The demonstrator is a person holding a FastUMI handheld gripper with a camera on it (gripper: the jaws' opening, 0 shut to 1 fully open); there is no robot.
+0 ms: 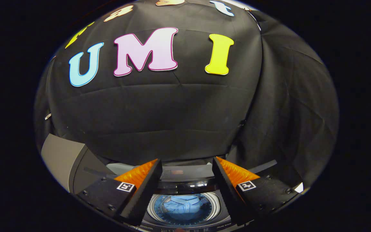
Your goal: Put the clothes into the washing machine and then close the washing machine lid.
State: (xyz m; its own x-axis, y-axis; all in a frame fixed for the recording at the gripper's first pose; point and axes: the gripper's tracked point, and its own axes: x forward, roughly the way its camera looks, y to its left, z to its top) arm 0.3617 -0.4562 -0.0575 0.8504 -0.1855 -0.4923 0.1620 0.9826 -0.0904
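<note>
in drum (185,214), one shirt (183,206); gripper (185,164) apparently open

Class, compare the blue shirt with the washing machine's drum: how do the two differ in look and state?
The shirt is soft, crumpled blue cloth; the drum is a rigid, round tub with a pale ring at its rim. The shirt lies inside, held; the drum holds it and stands open at the top, so the lid is not yet closed. Both show between the fingers of the open claw, which holds nothing.
</note>
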